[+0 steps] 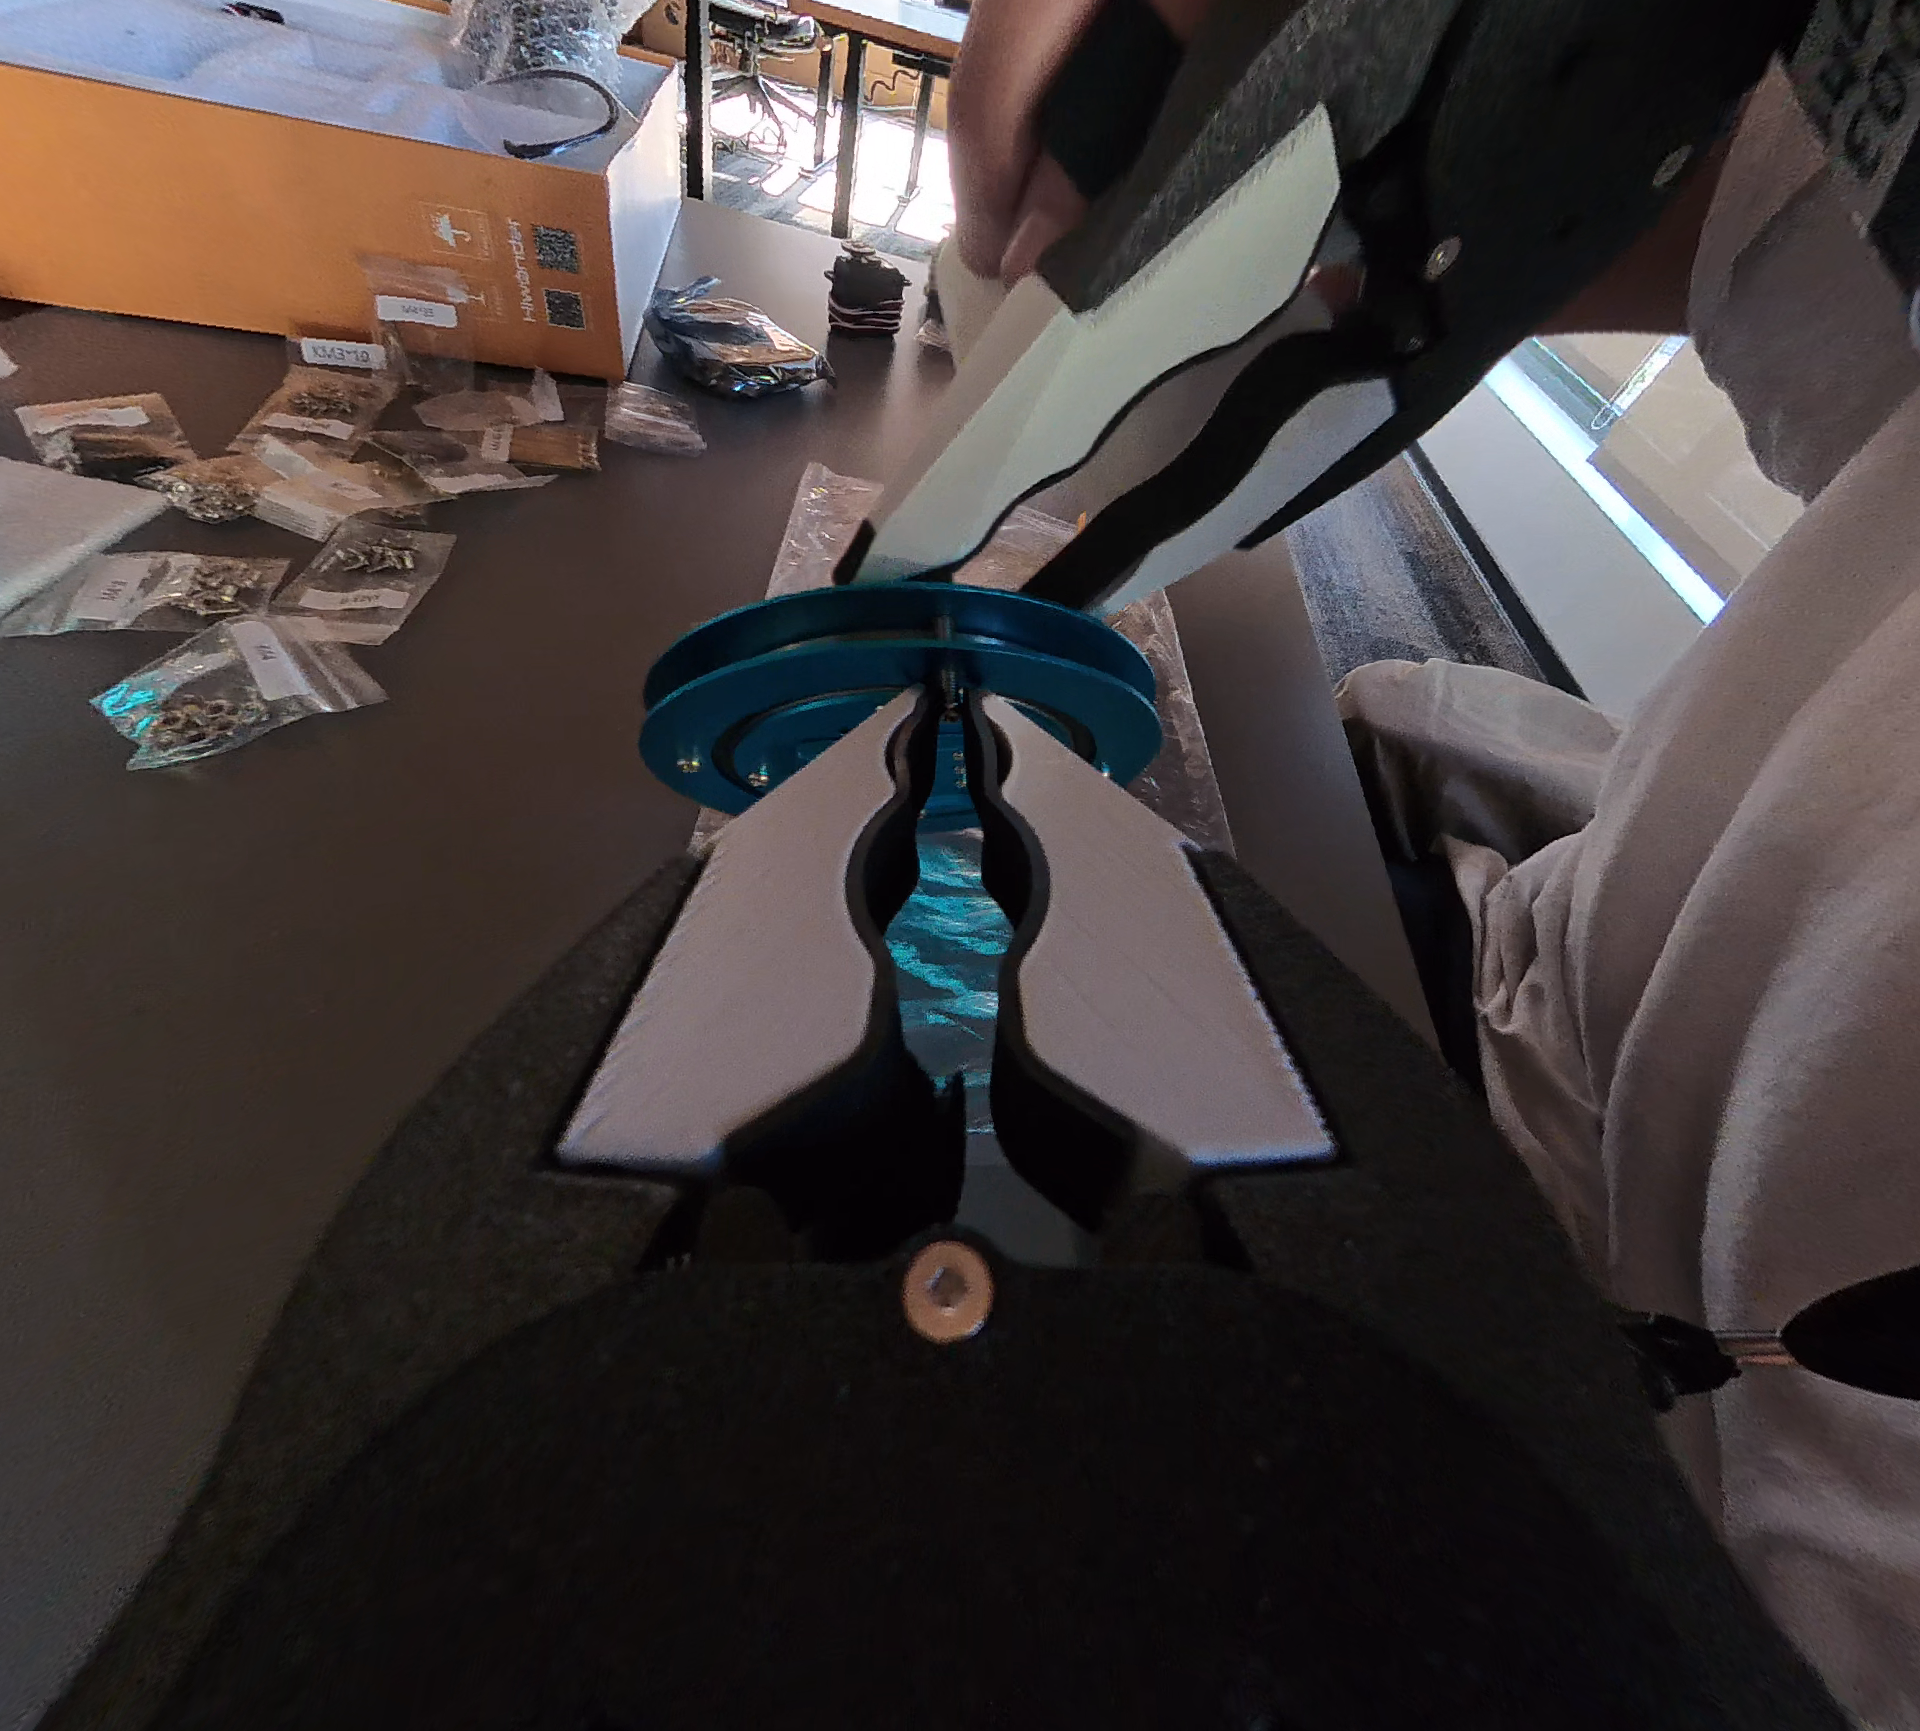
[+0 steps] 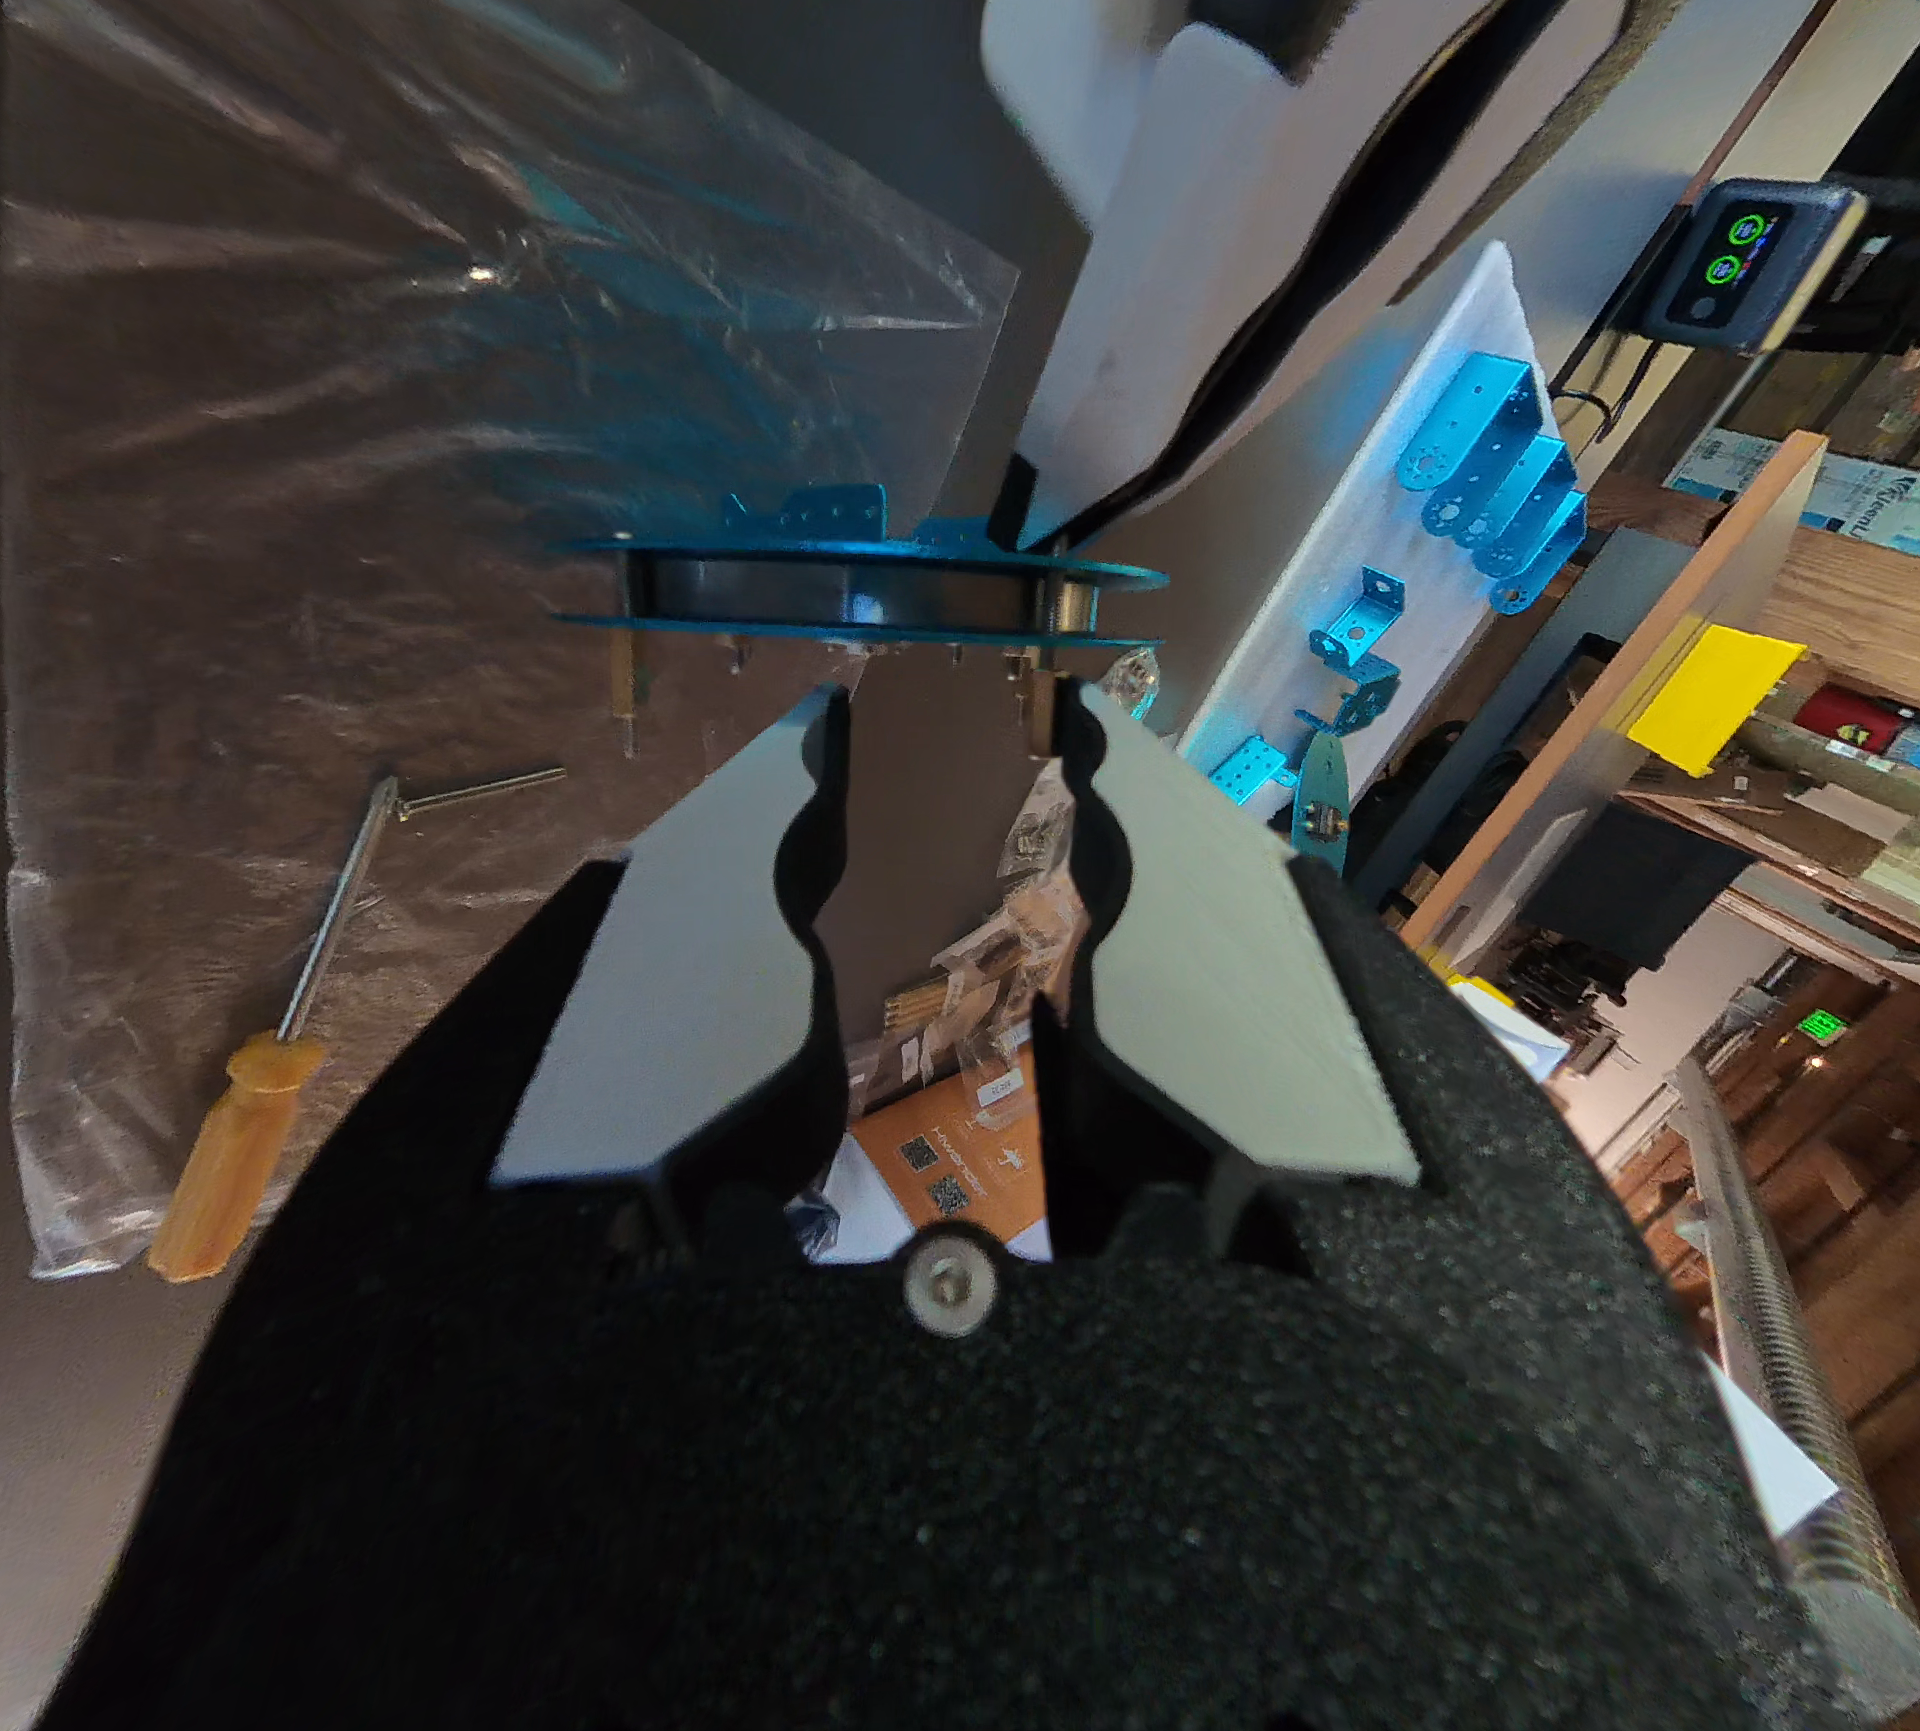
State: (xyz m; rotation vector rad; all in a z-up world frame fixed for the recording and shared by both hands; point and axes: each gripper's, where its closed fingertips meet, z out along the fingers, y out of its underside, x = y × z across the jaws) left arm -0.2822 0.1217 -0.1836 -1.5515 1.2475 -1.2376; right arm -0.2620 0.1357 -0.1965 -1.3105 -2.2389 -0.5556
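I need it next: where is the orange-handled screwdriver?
The orange-handled screwdriver lies at the right wrist view's lower left, on the clear plastic sheet, left of the right gripper.

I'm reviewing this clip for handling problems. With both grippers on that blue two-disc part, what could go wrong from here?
1. The left gripper appears to pinch only a thin screw at the rim of the blue disc assembly; the assembly might pivot or slip.
2. The right gripper is open, its tips only at the underside standoffs, so it likely gives little support.
3. A fall could land on the clear plastic bag and screwdriver below.
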